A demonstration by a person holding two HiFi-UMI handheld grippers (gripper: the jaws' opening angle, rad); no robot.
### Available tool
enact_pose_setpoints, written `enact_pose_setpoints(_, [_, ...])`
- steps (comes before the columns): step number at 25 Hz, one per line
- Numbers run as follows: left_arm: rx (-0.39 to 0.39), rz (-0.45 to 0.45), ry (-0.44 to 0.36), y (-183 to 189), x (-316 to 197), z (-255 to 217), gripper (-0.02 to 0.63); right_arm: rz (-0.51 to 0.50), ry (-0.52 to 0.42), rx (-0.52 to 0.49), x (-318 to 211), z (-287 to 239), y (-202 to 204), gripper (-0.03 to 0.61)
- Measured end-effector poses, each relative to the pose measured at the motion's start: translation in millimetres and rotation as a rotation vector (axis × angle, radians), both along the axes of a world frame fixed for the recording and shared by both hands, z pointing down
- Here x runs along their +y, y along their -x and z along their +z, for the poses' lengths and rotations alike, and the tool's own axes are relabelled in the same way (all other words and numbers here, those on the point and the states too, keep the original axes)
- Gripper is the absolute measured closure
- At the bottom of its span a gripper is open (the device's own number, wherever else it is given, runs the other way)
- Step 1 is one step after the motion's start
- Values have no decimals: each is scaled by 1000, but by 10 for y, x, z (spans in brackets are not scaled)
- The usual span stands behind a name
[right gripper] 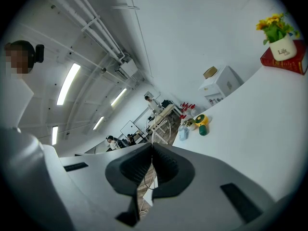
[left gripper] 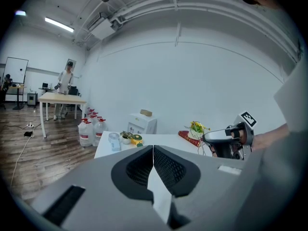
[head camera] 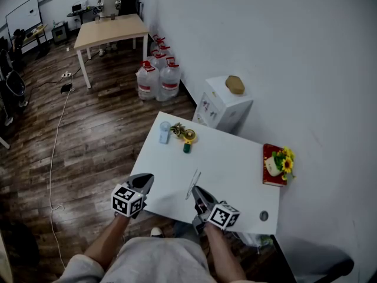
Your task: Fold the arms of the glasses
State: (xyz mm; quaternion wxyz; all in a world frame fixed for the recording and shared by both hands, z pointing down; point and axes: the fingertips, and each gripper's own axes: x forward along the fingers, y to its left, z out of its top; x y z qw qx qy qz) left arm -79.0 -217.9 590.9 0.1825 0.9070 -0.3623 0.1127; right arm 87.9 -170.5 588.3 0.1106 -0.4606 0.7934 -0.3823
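Thin wire-framed glasses (head camera: 194, 180) stand off the near part of the white table (head camera: 235, 164), seen edge-on. My right gripper (head camera: 197, 190) is shut on them from below; in the right gripper view the wire rim (right gripper: 153, 131) rises straight out of the closed jaws (right gripper: 152, 146). My left gripper (head camera: 147, 179) hangs over the table's near left edge, apart from the glasses, shut with nothing between its pads (left gripper: 153, 147). The left gripper view shows the right gripper (left gripper: 226, 138) off to the right with the thin wire (left gripper: 202, 146) at its tip.
At the table's far side stand a small blue bottle (head camera: 164, 132), a yellow object (head camera: 188, 136) and a green piece (head camera: 187, 148). A red book with a flower pot (head camera: 274, 165) lies at the right edge. A white cabinet (head camera: 227, 104) and water jugs (head camera: 158, 75) stand beyond.
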Motion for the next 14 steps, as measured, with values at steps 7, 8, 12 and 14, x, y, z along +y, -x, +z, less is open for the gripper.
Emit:
enact_pose_setpoints(7, [0, 4, 10, 43, 53, 24, 606, -9, 12, -34, 43, 40, 64, 569])
enact_pose_setpoints(8, [0, 4, 12, 46, 59, 27, 606, -10, 12, -39, 45, 34, 71, 569])
enact_pose_setpoints(12, [4, 3, 17, 34, 71, 59, 606, -6, 2, -33, 30, 4, 60, 569])
enact_pose_setpoints(14, [6, 1, 20, 30, 70, 82, 606, -12, 4, -36, 29, 32, 62, 569])
